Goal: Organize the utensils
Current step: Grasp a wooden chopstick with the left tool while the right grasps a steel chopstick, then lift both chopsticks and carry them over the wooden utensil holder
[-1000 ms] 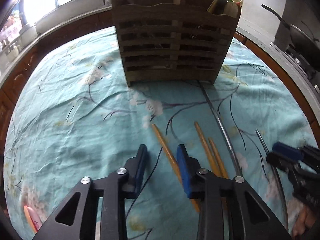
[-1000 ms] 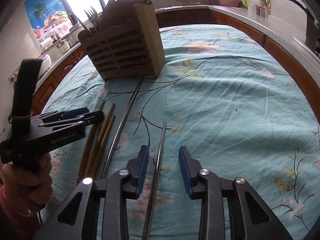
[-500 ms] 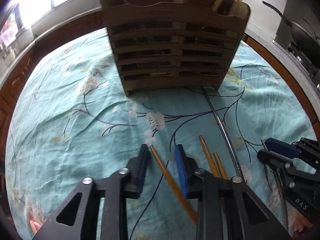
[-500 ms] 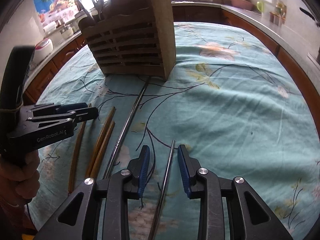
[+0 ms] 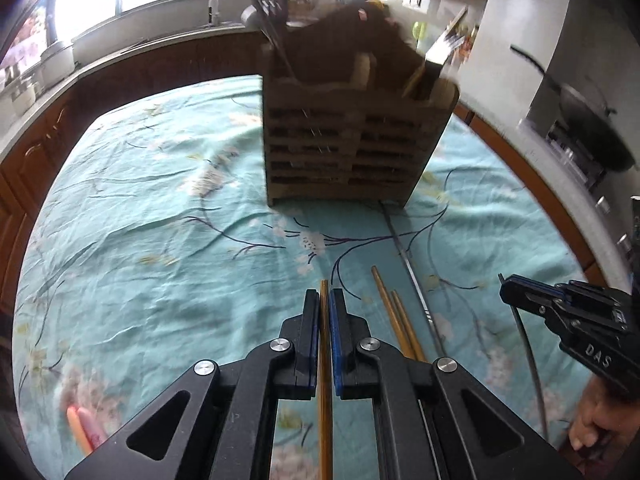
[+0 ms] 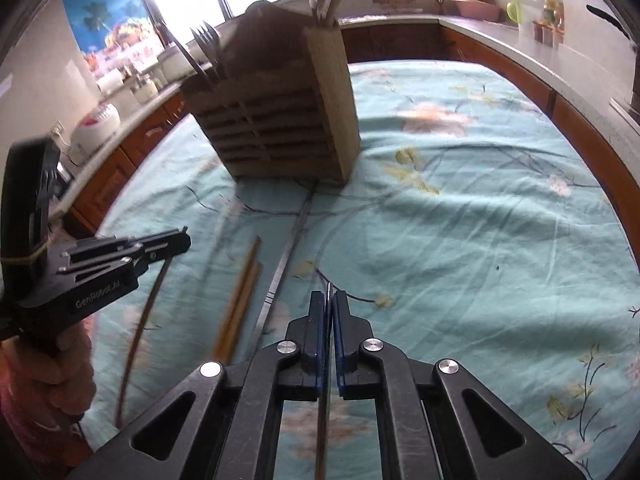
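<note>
My left gripper (image 5: 325,296) is closing down on a wooden chopstick (image 5: 325,400), and its pads press it from both sides. The stick is lifted off the cloth. In the right wrist view, the left gripper (image 6: 182,240) shows at the left with the wooden chopstick (image 6: 144,320) hanging below it. My right gripper (image 6: 329,298) is closing on a thin metal chopstick (image 6: 322,420), gripped near its tip. Two wooden chopsticks (image 5: 394,320) and a metal chopstick (image 5: 412,276) lie on the cloth between the grippers. The slatted wooden utensil holder (image 5: 352,148) stands ahead with forks and other utensils in it.
A teal flowered cloth (image 5: 160,220) covers the table. A small pink-orange object (image 5: 82,428) lies at its near left. A counter with a tap (image 5: 208,0) runs behind, and a dark pan (image 5: 592,128) sits at the right. A person's hand (image 6: 60,364) holds the left gripper.
Both grippers went from open around their chopsticks to shut on them. The left gripper rose with the wooden chopstick. The right gripper lifted slightly with the metal one.
</note>
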Tool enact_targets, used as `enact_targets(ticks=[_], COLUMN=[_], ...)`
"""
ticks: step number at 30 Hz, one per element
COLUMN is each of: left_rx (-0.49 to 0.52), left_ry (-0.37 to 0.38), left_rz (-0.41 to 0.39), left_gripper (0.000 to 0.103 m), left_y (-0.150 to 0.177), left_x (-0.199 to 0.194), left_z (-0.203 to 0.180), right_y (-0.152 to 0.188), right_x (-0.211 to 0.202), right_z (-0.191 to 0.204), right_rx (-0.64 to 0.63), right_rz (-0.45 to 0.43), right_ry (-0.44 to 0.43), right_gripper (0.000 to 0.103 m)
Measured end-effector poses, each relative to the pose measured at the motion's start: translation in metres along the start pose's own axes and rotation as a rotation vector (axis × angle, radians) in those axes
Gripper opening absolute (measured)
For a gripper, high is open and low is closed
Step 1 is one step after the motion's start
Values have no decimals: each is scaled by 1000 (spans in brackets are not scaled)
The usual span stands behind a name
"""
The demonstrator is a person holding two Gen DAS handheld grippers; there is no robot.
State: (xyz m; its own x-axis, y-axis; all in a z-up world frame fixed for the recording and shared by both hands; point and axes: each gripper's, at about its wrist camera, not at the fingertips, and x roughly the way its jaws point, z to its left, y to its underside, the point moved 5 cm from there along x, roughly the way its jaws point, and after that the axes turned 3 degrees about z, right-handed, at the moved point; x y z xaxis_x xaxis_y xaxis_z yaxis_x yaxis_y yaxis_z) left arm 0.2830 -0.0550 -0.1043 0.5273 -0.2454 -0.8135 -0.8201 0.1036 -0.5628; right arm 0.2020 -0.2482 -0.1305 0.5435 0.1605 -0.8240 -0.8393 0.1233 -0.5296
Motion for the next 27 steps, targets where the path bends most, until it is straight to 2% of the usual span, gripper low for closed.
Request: enact_targets(ticks=[6,14,19,27], left_rx=[-33,-38,-42,-54], left_ry=[33,28,25,29], left_rz=[-64,-145,-182,-222], left_gripper=[4,4,4,4], left_y=[10,24,31,35], left_x=[-53,-113,-139,-158], left_z=[10,14,15,19], right_y=[-11,-25,-28,-28], right_x=[-39,-78,-96,-115], right_z=[16,32,39,39], right_rx=[-22,-47,-59,-53], right_rz=[-78,-172,-218,-267], right_ry=[-19,-34,-38,-39], right_gripper=[4,4,4,4])
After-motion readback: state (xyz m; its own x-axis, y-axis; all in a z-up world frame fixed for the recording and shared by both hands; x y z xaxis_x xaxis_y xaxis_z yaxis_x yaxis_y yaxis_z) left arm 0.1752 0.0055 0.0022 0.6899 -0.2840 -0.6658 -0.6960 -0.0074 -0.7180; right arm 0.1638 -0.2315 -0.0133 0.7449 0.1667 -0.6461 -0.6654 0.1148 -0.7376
